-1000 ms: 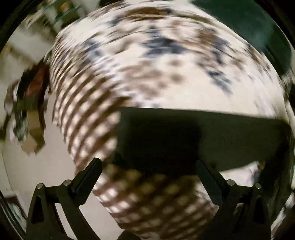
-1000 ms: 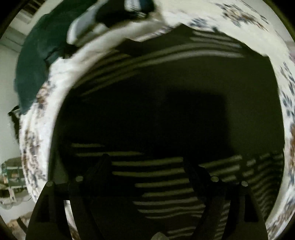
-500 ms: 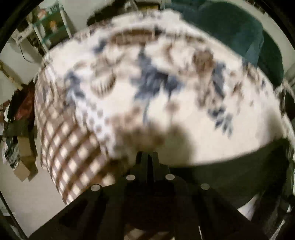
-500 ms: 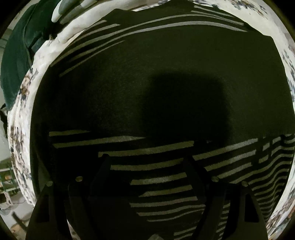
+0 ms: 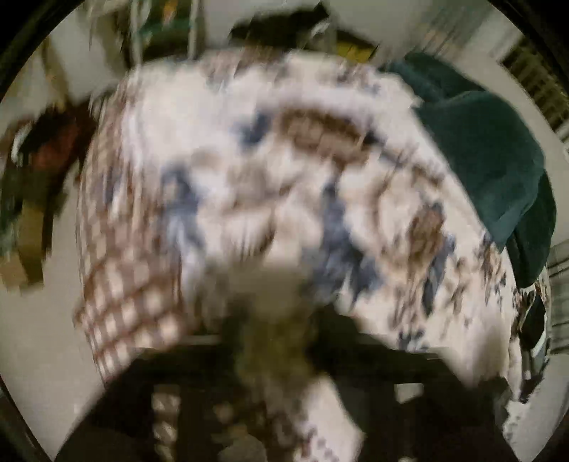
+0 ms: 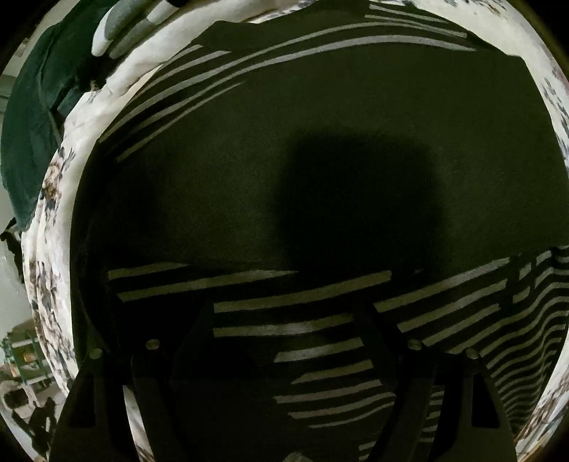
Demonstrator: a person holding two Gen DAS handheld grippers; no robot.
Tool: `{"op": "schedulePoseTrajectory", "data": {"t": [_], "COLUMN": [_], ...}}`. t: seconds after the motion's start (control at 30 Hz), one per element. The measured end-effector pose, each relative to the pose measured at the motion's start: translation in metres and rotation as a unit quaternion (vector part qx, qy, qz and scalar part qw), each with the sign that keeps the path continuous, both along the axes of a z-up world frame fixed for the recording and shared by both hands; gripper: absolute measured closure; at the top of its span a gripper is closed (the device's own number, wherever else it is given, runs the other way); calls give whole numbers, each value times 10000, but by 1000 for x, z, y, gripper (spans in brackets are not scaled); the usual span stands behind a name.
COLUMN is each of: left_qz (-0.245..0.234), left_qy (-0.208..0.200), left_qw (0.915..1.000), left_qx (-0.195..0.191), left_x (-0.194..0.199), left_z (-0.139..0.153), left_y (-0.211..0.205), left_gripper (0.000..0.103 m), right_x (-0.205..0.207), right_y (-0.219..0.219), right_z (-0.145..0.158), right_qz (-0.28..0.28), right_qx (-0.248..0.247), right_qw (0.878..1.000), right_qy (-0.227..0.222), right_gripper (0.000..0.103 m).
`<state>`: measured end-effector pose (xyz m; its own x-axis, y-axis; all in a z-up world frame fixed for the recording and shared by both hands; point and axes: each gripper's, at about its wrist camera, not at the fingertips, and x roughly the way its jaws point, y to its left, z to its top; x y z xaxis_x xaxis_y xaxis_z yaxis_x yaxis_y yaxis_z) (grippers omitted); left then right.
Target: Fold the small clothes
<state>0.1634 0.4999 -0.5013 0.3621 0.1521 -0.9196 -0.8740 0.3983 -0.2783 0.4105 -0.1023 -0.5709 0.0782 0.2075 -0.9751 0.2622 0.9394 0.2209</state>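
A black garment with thin white stripes lies spread flat on a bed with a floral cover. My right gripper hangs just above the garment's striped part, fingers apart and empty. The left wrist view is badly blurred. There, my left gripper appears shut on a dark bunch of the garment's edge, lifted above the bed cover. The fingers themselves are smeared by motion.
A dark green blanket lies at the far right of the bed, also at upper left in the right wrist view. A grey and white folded item lies beyond the garment. Shelves and clutter stand on the floor left of the bed.
My left gripper went from open over the garment's edge to shut on it and is now rising fast with the cloth. My right gripper came closer over the garment and stays open.
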Motion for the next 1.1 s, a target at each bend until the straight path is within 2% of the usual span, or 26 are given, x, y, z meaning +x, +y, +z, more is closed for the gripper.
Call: {"op": "schedulePoseTrajectory", "data": {"t": [0.03,0.07,0.17,0.23,0.3,0.33,0.37,0.4,0.47,0.53,0.63,0.7,0.77,0.87,0.93,1.0,1.07,1.1], "left_qz": [122,222,374,330,184,87,-28,-198,-367,-399,-226,-128,-99,234,464,702,847,919], "left_qy": [28,53,-51,-242,-216,-77,101,309,157,-177,-730,-989,-960,-528,-450,-319,-482,-655], "left_qw": [9997,9990,9956,9931,9916,9921,9927,9929,9954,9986,9964,9937,9948,9978,9956,9920,9878,9845], "left_qx": [-223,-374,-859,-1100,-1264,-1252,-1204,-1132,-875,-288,372,502,319,-312,-678,-995,-1216,-1340], "left_x": [-5,-8,2,21,46,56,65,74,77,68,44,31,29,20,9,-4,-16,-22], "left_z": [-11,-19,-41,-47,-56,-59,-63,-65,-52,-18,31,43,31,-14,-37,-55,-63,-65], "left_y": [-6,-13,-27,-35,-40,-41,-42,-44,-45,-46,-37,-26,-17,-2,1,2,-9,-13], "left_gripper": [9,8,8,8,12,23,63,93,93,94,93,92,88,78,78,72,68,58], "right_x": [1,1,6,6,4,3,4,3,6,5,3,3,2,-2,-5,-8,-10,-10], "right_y": [3,4,15,16,16,17,20,20,25,24,21,18,16,13,13,13,14,12], "right_z": [0,-1,-6,-9,-10,-11,-12,-12,-13,-11,-5,-3,-3,-5,-3,0,3,3], "right_qz": [23,45,33,23,30,49,62,61,43,11,-30,-57,-81,-167,-199,-164,-73,-26], "right_qx": [-23,-46,-111,-147,-177,-204,-222,-239,-239,-209,-152,-142,-140,-91,-51,-46,-81,-102], "right_qw": [10000,10000,9999,9998,9997,9996,9995,9995,9995,9996,9998,9998,9998,9997,9996,9997,9999,9999], "right_qy": [2,20,105,156,172,183,193,204,219,203,135,99,109,179,193,170,131,115], "right_gripper": [21,21,21,21,21,21,21,21,21,21,21,21,21,21,21,21,21,21]}}
